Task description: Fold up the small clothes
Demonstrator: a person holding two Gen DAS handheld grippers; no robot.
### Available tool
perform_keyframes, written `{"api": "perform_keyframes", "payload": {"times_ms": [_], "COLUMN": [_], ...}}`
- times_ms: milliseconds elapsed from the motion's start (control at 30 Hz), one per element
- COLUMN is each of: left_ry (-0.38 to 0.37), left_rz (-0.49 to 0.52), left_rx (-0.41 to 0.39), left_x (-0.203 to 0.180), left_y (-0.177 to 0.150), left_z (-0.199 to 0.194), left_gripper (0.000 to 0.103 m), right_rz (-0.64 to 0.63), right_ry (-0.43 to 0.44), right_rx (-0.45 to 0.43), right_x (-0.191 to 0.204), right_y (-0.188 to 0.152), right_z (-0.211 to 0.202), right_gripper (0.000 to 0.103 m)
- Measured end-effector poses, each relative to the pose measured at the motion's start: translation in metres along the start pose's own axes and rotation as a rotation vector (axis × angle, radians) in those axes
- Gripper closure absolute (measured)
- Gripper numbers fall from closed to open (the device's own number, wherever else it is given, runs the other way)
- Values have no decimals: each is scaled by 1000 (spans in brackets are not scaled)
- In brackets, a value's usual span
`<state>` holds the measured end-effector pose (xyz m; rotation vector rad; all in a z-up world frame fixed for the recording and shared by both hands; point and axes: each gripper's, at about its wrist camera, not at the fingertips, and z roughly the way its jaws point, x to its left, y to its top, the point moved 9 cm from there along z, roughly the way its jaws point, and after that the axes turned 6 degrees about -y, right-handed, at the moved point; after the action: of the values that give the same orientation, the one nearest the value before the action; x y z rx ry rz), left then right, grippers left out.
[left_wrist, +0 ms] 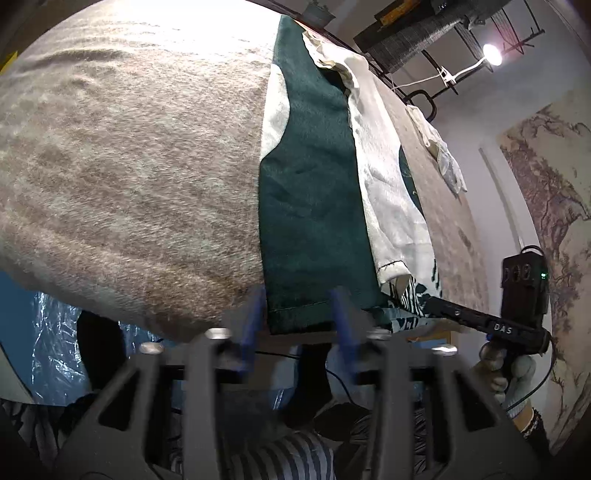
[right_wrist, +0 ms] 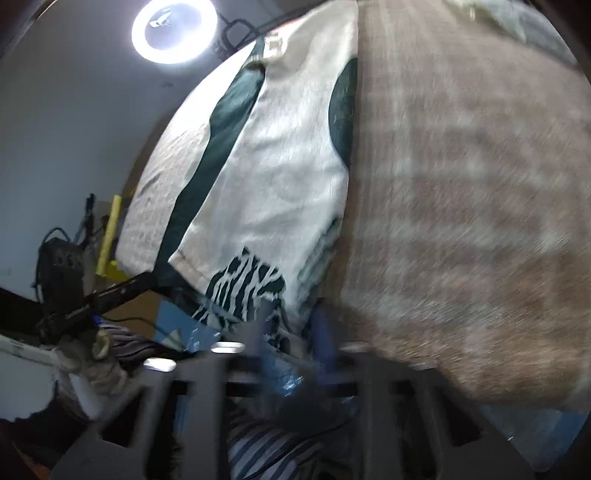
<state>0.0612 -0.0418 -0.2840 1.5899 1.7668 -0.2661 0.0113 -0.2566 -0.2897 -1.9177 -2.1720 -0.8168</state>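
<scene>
Clothing point(left_wrist: 314, 206), a green-and-white garment, lies mid-frame on my beige blanket point(left_wrist: 129, 166). My left gripper point(left_wrist: 299, 314) stands released, blue fingers point(left_wrist: 255, 317) straddling its green hem; right gripper point(right_wrist: 291, 325) grasps its patterned corner.

A small green-and-white garment point(left_wrist: 314, 206) lies flat on the fuzzy beige table cover point(left_wrist: 129, 166), its hem at the near edge of the table. The left gripper point(left_wrist: 299, 314) is at that hem, one blue finger to either side of the left corner. To its right, the right gripper point(right_wrist: 291, 325) meets the garment's other near corner, where the zebra-patterned part point(right_wrist: 243, 291) hangs over the edge. Farther along the table, beyond the garment and to its right, lies a crumpled pale cloth point(left_wrist: 443, 155). A round ring lamp point(right_wrist: 173, 29) stands behind the table's far end.
</scene>
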Motion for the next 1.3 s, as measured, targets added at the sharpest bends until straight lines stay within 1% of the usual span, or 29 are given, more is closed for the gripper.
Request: {"api": "perform_keyframes", "payload": {"times_ms": [33,67,100,167,200,233,267,333,400,433,467,500,567,600,667,733,833,900,967,1000,1033,1067,1100,1133,1167,1200,1267,1300], "left_ry": [7,11,9,-16,-31,-35,-23,2,5,-14,-46,-63,-69,-69,-61,-30,4,8,-2,-13,-24,-28,-32,-35,-43,-56,-70,-70], "left_rz": [5,4,-3,-22,-29,-21,3,39,23,-4,-29,-30,-10,0,22,33,6,11,2,-1,-2,-5,-10,-17,-34,-53,-68,-68], "left_rx": [14,14,8,-7,-15,-20,-23,-5,11,20,10,-8,-43,-50,-54,-43,23,43,58,61,57,40,21,7,5,18,40,52], "left_x": [0,0,0,-3,-5,-8,-10,-10,-6,-6,-7,-11,-17,-19,-20,-16,1,5,6,6,5,6,7,9,10,11,12,12], "left_y": [-1,-2,-2,-1,1,2,3,2,1,1,5,11,22,26,31,28,10,0,-5,-4,-2,3,7,10,13,14,13,12], "left_z": [2,2,0,-8,-13,-16,-17,-13,-9,-11,-17,-25,-41,-45,-50,-44,-20,-15,-15,-16,-19,-23,-27,-30,-29,-26,-20,-17], "left_gripper": [98,99,102,102,103,103,103,103,103,103,103,103,103,103,103,103,103,103,103,99,85,75,59,55,55,55,55,57], "right_rz": [17,28,48,95,120,137,142,125,123,124,131,150,153,141,144,142,138,117,89,69,53,51,56,67,79,93,110,116], "right_ry": [20,40,64,116,155,188,201,188,160,143,136,152,211,222,234,222,159,98,62,53,59,69,77,92,112,124,140,147], "right_rx": [7,0,1,-15,-26,-40,-56,-68,-41,-22,-10,-13,-63,-101,-120,-112,-43,4,23,18,14,9,3,-4,-11,-22,-23,-13], "right_x": [-1,-2,-2,-4,-4,-3,-2,-1,-3,-4,-4,-3,5,9,9,8,2,0,-2,0,3,4,3,1,-1,-4,-4,-4], "right_y": [-1,-2,-2,0,2,4,7,10,8,5,4,4,12,19,24,24,15,6,0,-1,0,0,1,3,3,5,7,7], "right_z": [4,4,4,-3,-8,-14,-19,-21,-12,-6,-2,-5,-22,-34,-42,-38,-12,7,14,13,11,9,5,2,-1,-2,-2,0], "right_gripper": [98,99,100,101,101,101,101,101,101,101,101,102,102,102,102,102,102,102,102,98,97,97,95,83,75,60,59,59]}}
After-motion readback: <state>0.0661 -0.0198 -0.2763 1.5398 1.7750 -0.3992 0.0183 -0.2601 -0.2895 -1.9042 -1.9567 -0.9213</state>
